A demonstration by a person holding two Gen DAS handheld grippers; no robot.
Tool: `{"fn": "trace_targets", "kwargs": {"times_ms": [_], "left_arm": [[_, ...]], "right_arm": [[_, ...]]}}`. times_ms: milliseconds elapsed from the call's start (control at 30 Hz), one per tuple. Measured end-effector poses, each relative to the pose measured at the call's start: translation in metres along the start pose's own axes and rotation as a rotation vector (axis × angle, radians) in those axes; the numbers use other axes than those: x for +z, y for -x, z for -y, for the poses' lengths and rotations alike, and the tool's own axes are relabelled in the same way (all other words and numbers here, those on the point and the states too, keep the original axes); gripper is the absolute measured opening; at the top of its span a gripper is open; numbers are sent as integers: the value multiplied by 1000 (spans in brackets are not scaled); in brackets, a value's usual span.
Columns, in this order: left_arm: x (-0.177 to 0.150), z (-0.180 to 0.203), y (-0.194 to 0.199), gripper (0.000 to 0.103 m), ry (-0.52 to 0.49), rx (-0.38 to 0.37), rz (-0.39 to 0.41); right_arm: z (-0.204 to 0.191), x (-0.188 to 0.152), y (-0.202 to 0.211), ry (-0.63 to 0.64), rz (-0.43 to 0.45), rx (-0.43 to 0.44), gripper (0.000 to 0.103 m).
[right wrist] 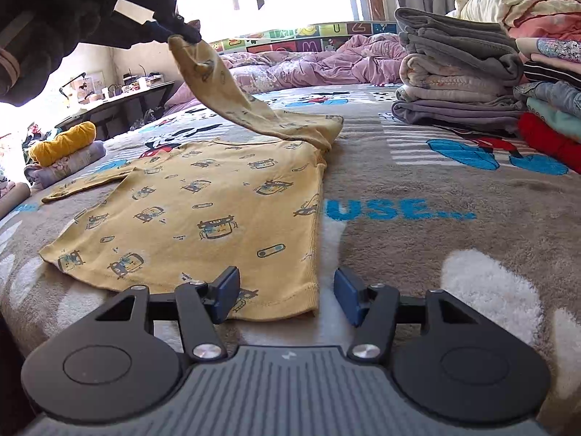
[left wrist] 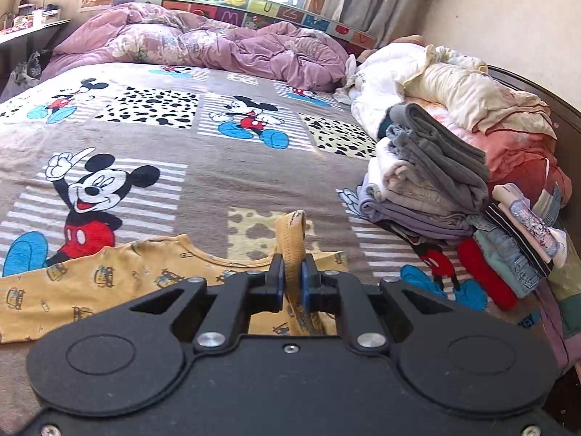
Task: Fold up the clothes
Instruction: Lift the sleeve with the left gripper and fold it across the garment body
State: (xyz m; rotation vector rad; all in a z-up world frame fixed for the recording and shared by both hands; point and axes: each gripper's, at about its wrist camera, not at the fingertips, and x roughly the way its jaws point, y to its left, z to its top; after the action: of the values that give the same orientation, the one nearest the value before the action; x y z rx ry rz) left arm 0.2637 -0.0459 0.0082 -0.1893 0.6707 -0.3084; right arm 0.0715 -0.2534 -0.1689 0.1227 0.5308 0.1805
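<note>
A small yellow shirt with a robot print lies flat on the Mickey Mouse blanket. My left gripper is shut on the cuff of the shirt's right sleeve and holds it up above the shirt. In the right wrist view the left gripper shows at upper left with the sleeve hanging down from it to the shoulder. My right gripper is open and empty, low at the shirt's bottom right hem corner. The shirt's other sleeve lies flat at the left.
A stack of folded clothes stands at the right of the bed, with more folded pieces beside it. A crumpled purple duvet lies at the far end. Folded yellow and lilac items sit at the left edge.
</note>
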Motion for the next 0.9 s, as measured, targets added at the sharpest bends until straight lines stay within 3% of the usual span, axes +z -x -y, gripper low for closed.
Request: {"fn": "trace_targets", "kwargs": {"times_ms": [100,167,233,333,467,600,700,900], "left_arm": [[-4,-21,-1,8,5,43,-9],[-5,-34,-2,8,9,63,-13],[-5,-44,-3,8,12,79,-14],[2,-56,-2,8,-5,100,-2],[8,-69,-4,8,-41,145,-19],[18,-79,6,8,-69,166,19],[26,-91,16,8,-61,177,56],[10,-108,3,8,-54,194,19]], "right_arm": [[1,0,1,2,1,1,50],[4,1,1,-8,0,10,36],[5,2,2,-10,5,8,30],[2,4,2,-3,5,24,27],[-9,7,2,26,14,67,10],[-22,16,11,52,77,128,8],[-39,16,7,90,65,179,8],[-57,14,9,136,47,229,13]]}}
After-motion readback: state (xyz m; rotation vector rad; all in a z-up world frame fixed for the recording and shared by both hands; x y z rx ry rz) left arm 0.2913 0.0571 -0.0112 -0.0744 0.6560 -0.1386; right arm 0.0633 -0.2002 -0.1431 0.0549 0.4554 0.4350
